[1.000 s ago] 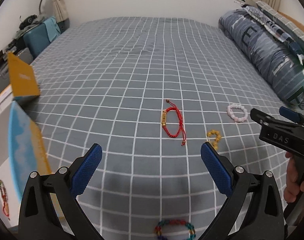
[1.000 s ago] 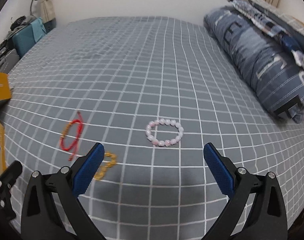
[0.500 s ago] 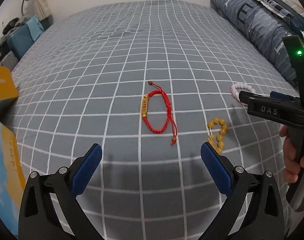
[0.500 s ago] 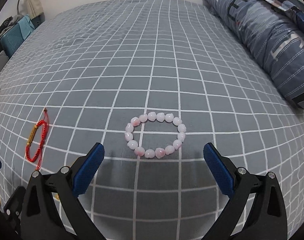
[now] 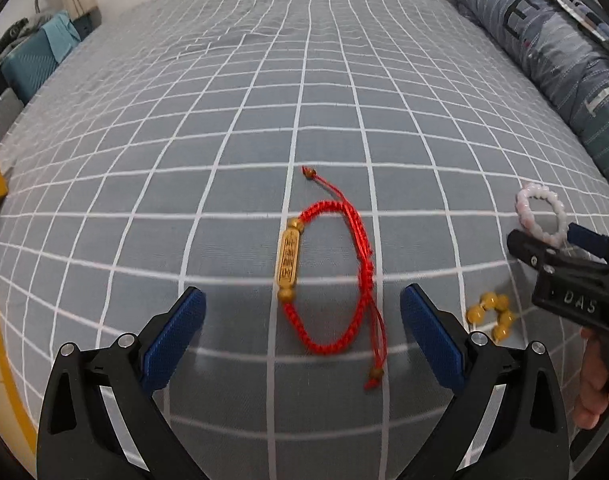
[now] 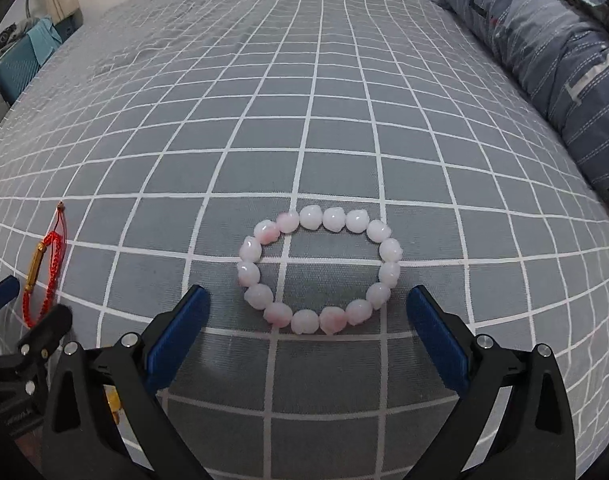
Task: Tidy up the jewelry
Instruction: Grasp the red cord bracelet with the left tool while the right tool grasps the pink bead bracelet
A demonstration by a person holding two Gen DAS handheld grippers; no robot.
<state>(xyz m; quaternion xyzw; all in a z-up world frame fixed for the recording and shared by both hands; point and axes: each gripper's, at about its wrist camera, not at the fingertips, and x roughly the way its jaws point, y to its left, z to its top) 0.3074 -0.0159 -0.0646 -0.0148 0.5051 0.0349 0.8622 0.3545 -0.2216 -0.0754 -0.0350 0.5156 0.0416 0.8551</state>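
A grey grid-checked bedsheet (image 5: 264,100) fills the room, with a striped pillow (image 6: 544,52) at right. Both grippers have dropped closer since a moment ago. The left gripper (image 5: 302,332), fingers wide, straddles the red cord bracelet (image 5: 328,276); the right gripper (image 6: 307,334), equally wide, frames the pink bead bracelet (image 6: 319,270). Yellow beads (image 5: 492,314) lie between.

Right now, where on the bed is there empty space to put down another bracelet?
The bedspread is bare beyond the red cord bracelet, up to the wall, and left of it. It is crowded on the right: the pink bead bracelet, the yellow beads and the pillow.
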